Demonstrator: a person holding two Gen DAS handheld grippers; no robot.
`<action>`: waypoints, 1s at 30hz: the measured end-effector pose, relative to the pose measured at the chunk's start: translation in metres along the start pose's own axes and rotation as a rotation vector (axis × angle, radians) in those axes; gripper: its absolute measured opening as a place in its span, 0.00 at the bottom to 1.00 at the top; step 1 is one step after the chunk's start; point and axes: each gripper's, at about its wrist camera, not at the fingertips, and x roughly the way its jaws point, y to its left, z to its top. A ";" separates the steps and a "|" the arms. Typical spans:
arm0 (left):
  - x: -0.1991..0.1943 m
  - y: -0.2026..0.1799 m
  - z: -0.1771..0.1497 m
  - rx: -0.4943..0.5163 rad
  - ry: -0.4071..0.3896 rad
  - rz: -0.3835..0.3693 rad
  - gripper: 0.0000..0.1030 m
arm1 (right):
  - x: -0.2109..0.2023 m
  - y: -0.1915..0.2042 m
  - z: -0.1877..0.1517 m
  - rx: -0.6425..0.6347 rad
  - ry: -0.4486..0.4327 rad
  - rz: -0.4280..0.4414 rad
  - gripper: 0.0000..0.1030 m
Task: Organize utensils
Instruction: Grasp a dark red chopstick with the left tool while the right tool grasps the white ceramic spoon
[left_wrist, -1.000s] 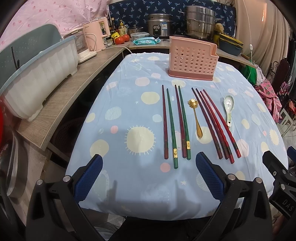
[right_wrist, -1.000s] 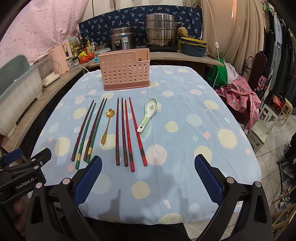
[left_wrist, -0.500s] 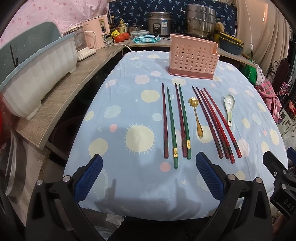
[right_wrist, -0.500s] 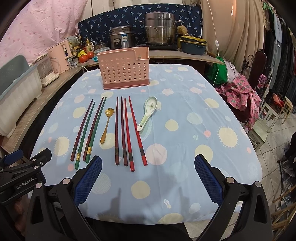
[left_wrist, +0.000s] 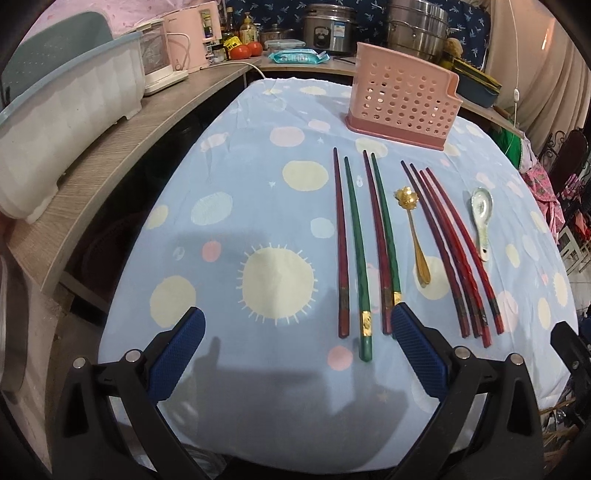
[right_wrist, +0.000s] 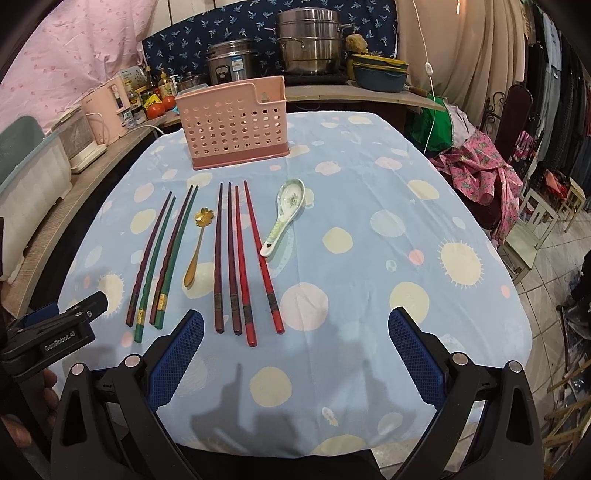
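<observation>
Eight long lacquered chopsticks (right_wrist: 231, 254), one gold metal spoon (right_wrist: 195, 245) and one white ceramic spoon (right_wrist: 282, 216) are laid before both released, empty tongs: left gripper (left_wrist: 295, 350), right gripper (right_wrist: 295, 350).

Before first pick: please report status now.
Left gripper open, right gripper open, both empty. Chopsticks, spoons on cloth; pink caddy unobstructed.

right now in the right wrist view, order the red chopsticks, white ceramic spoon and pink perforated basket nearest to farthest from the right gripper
1. Red chopsticks, just ahead of the right gripper, left of centre.
2. White ceramic spoon, mid-table.
3. Pink perforated basket, far edge.
</observation>
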 end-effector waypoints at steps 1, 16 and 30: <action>0.006 -0.001 0.001 0.011 0.002 0.006 0.93 | 0.002 0.000 0.001 0.000 0.003 -0.001 0.93; 0.051 -0.002 0.002 0.040 0.103 -0.045 0.55 | 0.041 -0.005 0.020 0.015 0.053 0.007 0.87; 0.054 -0.012 0.007 0.079 0.102 -0.097 0.08 | 0.086 -0.002 0.054 0.057 0.072 0.093 0.44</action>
